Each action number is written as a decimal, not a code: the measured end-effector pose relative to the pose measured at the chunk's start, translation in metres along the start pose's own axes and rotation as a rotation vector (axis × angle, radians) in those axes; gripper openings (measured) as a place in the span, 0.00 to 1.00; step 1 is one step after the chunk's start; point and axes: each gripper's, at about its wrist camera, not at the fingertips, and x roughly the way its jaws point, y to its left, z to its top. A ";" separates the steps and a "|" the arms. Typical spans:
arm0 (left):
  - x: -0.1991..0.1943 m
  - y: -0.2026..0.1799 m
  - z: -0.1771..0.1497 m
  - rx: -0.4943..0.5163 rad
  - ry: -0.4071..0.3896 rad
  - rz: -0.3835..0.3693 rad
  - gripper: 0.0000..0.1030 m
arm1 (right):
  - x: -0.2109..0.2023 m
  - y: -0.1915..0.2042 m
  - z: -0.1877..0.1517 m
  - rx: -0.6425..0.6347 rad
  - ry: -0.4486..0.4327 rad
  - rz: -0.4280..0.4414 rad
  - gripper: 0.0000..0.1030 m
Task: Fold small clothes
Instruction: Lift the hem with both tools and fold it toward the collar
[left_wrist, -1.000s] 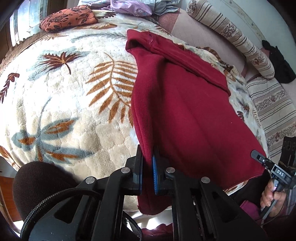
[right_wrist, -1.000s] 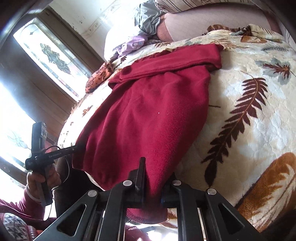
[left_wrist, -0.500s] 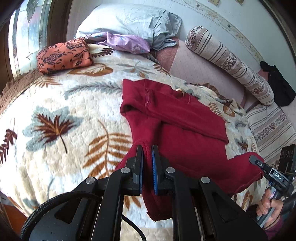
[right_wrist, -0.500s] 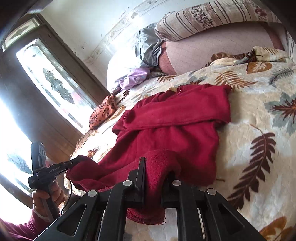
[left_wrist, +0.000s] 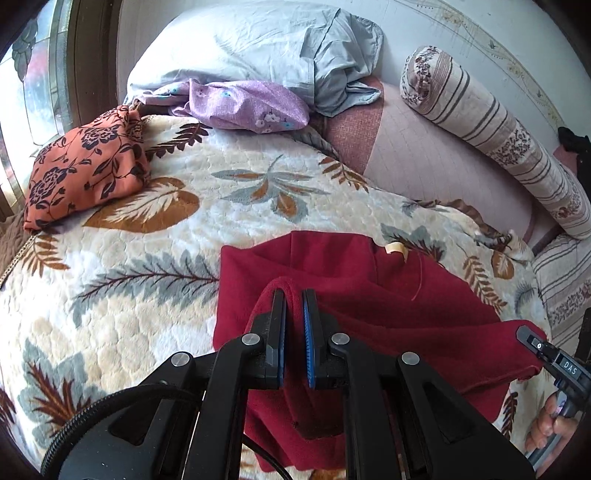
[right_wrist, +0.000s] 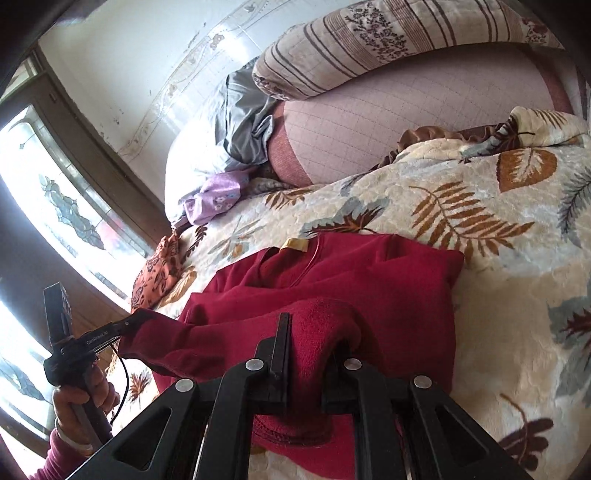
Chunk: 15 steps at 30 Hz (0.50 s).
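Both grippers are clamping the red garment over the leaf-patterned blanket.
The left gripper and right gripper are each pinching a hem corner; red cloth is hiding the right one's far fingertip.

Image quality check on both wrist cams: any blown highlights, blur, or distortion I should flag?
Right wrist view: the window at left is blown out to white, so the left gripper in front of it is backlit and dark. Left wrist view: evenly lit; the red garment and blanket are sharp. Both: strong fisheye bending, black corner vignette, no obvious motion blur.
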 end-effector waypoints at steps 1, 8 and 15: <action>0.009 0.000 0.005 -0.001 0.004 0.009 0.07 | 0.010 -0.005 0.007 0.008 0.006 -0.009 0.10; 0.059 0.010 0.026 -0.052 0.076 -0.026 0.09 | 0.070 -0.044 0.038 0.106 0.093 -0.019 0.11; 0.043 0.021 0.040 -0.071 0.029 -0.073 0.63 | 0.059 -0.068 0.059 0.219 0.107 0.104 0.24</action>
